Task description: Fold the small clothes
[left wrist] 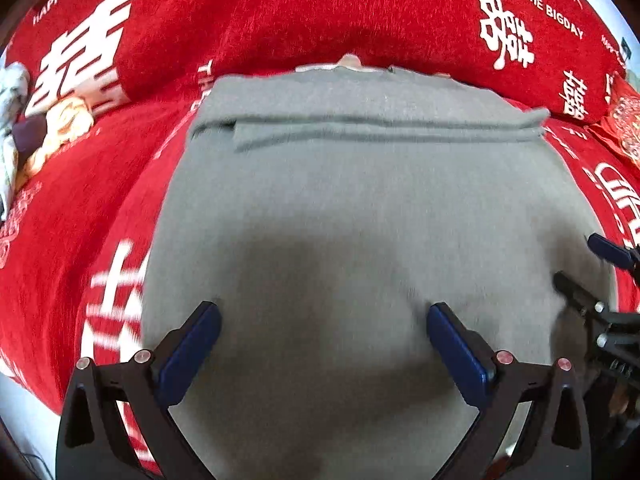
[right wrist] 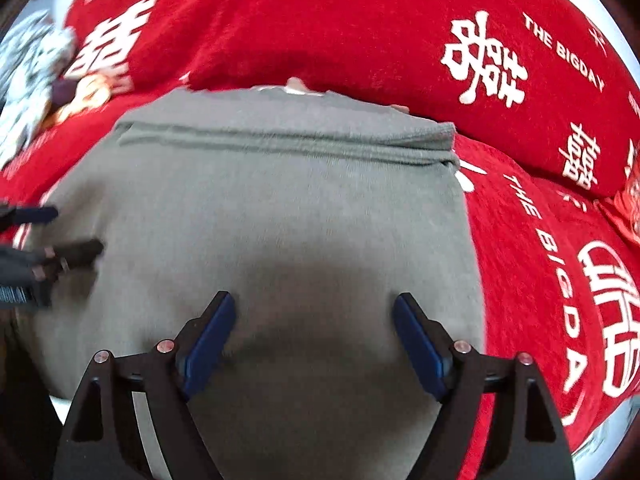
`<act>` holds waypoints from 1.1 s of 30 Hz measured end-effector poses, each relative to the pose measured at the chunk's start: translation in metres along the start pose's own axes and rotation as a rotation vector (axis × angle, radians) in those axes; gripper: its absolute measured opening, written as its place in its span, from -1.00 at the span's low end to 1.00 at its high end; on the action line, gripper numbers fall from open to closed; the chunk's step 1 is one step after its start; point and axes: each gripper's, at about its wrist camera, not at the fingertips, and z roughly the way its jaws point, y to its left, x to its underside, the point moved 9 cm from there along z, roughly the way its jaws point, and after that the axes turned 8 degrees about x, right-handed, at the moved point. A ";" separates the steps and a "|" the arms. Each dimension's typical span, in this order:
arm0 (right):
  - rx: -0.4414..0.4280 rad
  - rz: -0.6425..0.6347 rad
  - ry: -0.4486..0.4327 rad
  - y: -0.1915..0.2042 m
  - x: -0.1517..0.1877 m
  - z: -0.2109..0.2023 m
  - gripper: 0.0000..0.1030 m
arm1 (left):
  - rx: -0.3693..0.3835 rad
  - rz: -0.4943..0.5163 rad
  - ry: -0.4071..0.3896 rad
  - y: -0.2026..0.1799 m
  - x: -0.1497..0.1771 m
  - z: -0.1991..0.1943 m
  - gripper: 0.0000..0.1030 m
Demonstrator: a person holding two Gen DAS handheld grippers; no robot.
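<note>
Both jaws open, empty: your left hand-held gripper and right hand-held gripper hover over the grey garment. Pinch its near edge evenly, then fold towards the far hem.

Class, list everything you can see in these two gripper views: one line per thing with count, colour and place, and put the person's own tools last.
Grey garment: one, grey, spread flat on the red cover, a fold across its far part.
Red cover: one, red with white characters and lettering, under and behind the garment.
Pile of small clothes: one heap, pale and orange, far left on the cover.
Left gripper: one, black with blue pads, open above the garment.
Right gripper: one, same colours, open above the garment.
</note>
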 end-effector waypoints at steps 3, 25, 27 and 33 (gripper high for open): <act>0.005 0.008 0.012 -0.013 0.014 -0.013 0.63 | -0.019 0.002 0.004 0.008 0.017 -0.013 1.00; 0.000 -0.045 0.057 0.020 0.054 -0.030 0.95 | -0.013 -0.044 0.016 -0.016 0.052 -0.012 1.00; -0.005 -0.044 0.066 0.022 0.055 -0.027 0.98 | -0.011 -0.056 0.023 -0.016 0.053 -0.012 1.00; -0.001 -0.052 0.062 0.023 0.056 -0.026 0.99 | -0.018 -0.063 0.019 -0.016 0.053 -0.011 1.00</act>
